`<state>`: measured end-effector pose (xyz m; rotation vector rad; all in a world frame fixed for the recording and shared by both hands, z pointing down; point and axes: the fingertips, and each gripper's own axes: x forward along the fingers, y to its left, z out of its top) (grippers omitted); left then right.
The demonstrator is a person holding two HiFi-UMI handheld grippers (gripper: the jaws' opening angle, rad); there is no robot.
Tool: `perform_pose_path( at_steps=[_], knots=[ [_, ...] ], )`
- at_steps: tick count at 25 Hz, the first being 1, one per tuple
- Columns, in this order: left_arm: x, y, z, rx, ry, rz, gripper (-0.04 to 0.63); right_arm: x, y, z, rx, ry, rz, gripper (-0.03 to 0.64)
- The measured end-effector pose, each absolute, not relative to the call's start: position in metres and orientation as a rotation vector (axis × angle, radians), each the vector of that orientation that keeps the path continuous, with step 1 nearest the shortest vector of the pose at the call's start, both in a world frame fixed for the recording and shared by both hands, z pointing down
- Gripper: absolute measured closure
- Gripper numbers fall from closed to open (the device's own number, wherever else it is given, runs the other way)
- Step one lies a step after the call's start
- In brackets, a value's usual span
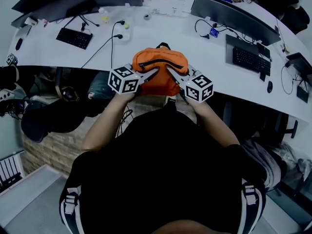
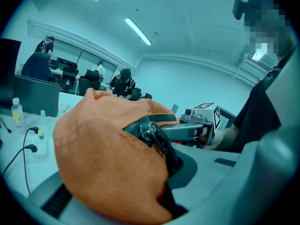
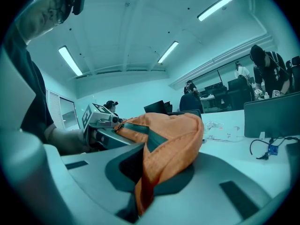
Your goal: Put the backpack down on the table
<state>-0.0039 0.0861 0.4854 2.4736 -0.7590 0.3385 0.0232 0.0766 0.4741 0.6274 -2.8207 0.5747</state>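
Note:
An orange backpack [image 1: 160,69] with a dark zipper hangs between my two grippers, over the front edge of the white table [image 1: 204,57]. I cannot tell whether it touches the tabletop. My left gripper [image 1: 152,73] is shut on the fabric of its left side, and my right gripper [image 1: 170,71] is shut on its right side. In the left gripper view the backpack [image 2: 103,158] bulges over my left gripper [image 2: 164,191], with the right gripper [image 2: 197,128] beyond. In the right gripper view the fabric [image 3: 173,135] is pinched in my right gripper [image 3: 140,196], and the left gripper [image 3: 101,121] shows opposite.
On the table stand monitors [image 1: 234,16], a keyboard [image 1: 74,37] at left and another [image 1: 249,60] at right, cables [image 1: 109,40], a small bottle [image 1: 104,16] and a mouse [image 1: 269,87]. A dark bag [image 1: 44,118] lies under the desk at left. Other people sit at far desks [image 3: 267,74].

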Motion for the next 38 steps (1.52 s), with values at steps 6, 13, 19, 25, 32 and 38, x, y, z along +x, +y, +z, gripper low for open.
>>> perform_pose_path(
  at_steps=[6,13,19,25,32,38],
  knots=[
    [0.004,0.071,0.489,2.467,-0.754,0.34,0.543,0.032,0.062,0.478,0.627,-2.816,0.586,0.584],
    [0.014,0.052,0.493,2.447,-0.744,0.338,0.543,0.041,0.043,0.482,0.624,-2.809,0.601,0.584],
    [0.019,0.032,0.499,2.436,-0.747,0.35,0.545,0.046,0.023,0.489,0.616,-2.81,0.622,0.584],
    [0.02,0.01,0.502,2.423,-0.757,0.346,0.546,0.047,0.001,0.492,0.597,-2.806,0.629,0.584],
    [0.021,-0.018,0.501,2.417,-0.779,0.34,0.546,0.047,-0.027,0.492,0.566,-2.809,0.629,0.584],
    [0.02,-0.034,0.499,2.414,-0.819,0.337,0.546,0.046,-0.042,0.49,0.517,-2.823,0.611,0.584]
  ],
)
